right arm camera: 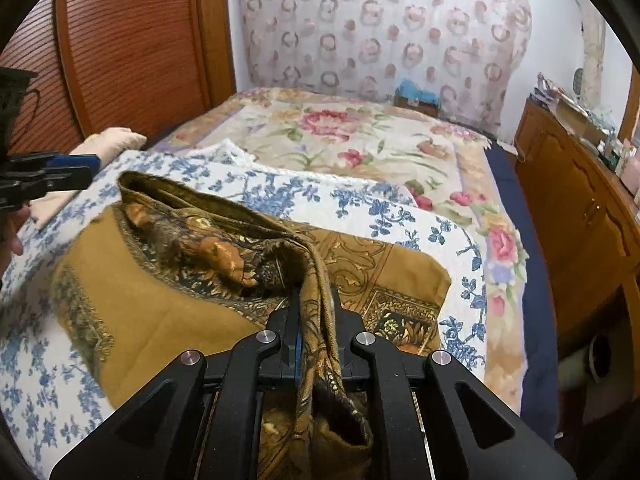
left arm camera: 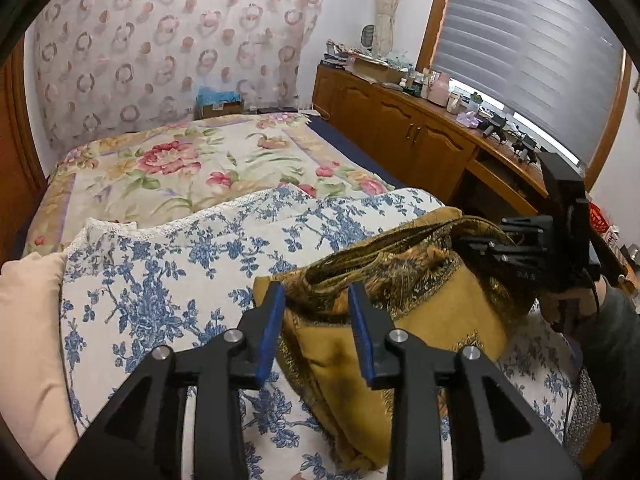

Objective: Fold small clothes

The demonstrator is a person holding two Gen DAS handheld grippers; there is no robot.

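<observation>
Lying half-folded on the blue-flowered white bedspread (left arm camera: 168, 280), the mustard-gold patterned cloth (right arm camera: 160, 312) is pinched by the right gripper (right arm camera: 316, 320) and released by the parted left gripper (left arm camera: 316, 332), flattening left undone.

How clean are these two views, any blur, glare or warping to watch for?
Left wrist: sharp; fisheye bends the window blind, corners vignetted black. Right wrist: mustard cloth slightly soft at its left edge, the wardrobe door bowed. No harsh glare in either.

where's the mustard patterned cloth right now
The mustard cloth lies on the blue-flowered sheet at the near end of the bed, one folded edge pinched in the right gripper.
</observation>
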